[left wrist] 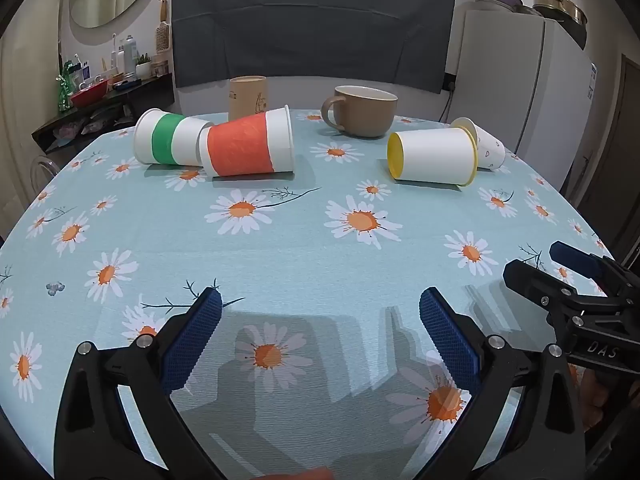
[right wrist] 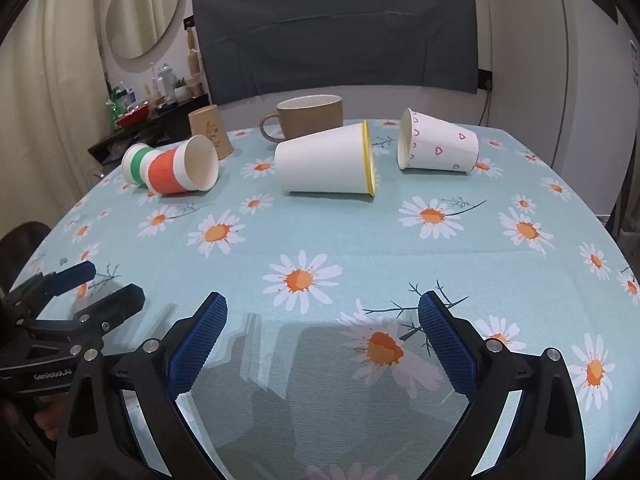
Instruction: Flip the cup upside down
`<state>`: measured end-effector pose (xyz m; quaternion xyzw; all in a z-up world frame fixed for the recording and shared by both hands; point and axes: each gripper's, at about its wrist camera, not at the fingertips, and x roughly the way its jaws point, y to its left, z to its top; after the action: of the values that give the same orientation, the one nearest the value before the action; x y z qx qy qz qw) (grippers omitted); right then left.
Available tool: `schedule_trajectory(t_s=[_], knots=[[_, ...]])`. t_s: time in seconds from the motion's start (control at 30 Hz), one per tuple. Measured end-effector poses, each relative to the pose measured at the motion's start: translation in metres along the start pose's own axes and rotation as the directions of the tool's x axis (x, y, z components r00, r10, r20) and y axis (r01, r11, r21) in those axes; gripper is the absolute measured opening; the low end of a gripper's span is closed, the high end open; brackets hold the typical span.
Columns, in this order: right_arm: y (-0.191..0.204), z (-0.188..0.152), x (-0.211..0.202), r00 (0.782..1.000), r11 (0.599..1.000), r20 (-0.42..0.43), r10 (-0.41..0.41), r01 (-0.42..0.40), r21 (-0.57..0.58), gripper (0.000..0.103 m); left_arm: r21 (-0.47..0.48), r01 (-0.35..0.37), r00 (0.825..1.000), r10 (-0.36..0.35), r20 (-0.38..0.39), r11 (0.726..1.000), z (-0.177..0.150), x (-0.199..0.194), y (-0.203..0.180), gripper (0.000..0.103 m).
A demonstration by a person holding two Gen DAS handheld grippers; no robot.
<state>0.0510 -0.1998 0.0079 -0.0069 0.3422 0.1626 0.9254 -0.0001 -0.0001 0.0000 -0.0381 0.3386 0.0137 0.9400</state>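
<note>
Both the left gripper (left wrist: 320, 332) and right gripper (right wrist: 322, 332) hang spread and empty; the yellow-rimmed paper cup (right wrist: 326, 162) lies sideways ahead, nearer the right, axis crosswise.

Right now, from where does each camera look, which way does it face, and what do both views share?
Left wrist: sits on the left gripper, low over the table's near edge, facing the fallen cups; its open blue-padded fingers show, with the right gripper at right.
Right wrist: sits on the right gripper, facing likewise; its open fingers show, with the left gripper at left.
Shared: orange-banded cup, yellow-rimmed cup, brown mug, daisy tablecloth.
</note>
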Motion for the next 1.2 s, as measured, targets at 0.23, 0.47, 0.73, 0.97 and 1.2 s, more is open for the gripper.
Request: schedule_trajectory(t_s=[0.23,0.47,0.73,0.97,1.2], knots=[[-0.0003,-0.0002,-0.0002,1.000,1.000,0.002,0.001,-0.001,0.001,0.092,-0.001,-0.001,1.000,0.001,-0.002,1.000,0.0001,0.0001,0.0003,0.097],[-0.0009,0.0002,0.0007,1.000,1.000,-0.001,0.003,-0.003,0.000,0.092,0.001,-0.001,1.000,0.001,-0.003,1.000,0.0000,0.0001,0.0002,0.097],[-0.0003,0.0003,0.0012,1.000,1.000,-0.004,0.006,-0.006,0.000,0.092,0.003,-0.003,1.000,0.003,-0.004,1.000,-0.0001,0.0003,0.0001,0.097],[0.0005,0.0004,0.0015,1.000,1.000,-0.004,0.005,-0.005,0.000,0.092,0.004,-0.002,1.000,0.002,-0.005,1.000,0.0000,0.0004,0.0001,0.097],[0.0004,0.0008,0.0020,1.000,1.000,-0.006,0.006,-0.006,0.002,0.092,0.007,-0.003,1.000,0.003,-0.006,1.000,0.0000,0.0004,-0.0001,0.097]])
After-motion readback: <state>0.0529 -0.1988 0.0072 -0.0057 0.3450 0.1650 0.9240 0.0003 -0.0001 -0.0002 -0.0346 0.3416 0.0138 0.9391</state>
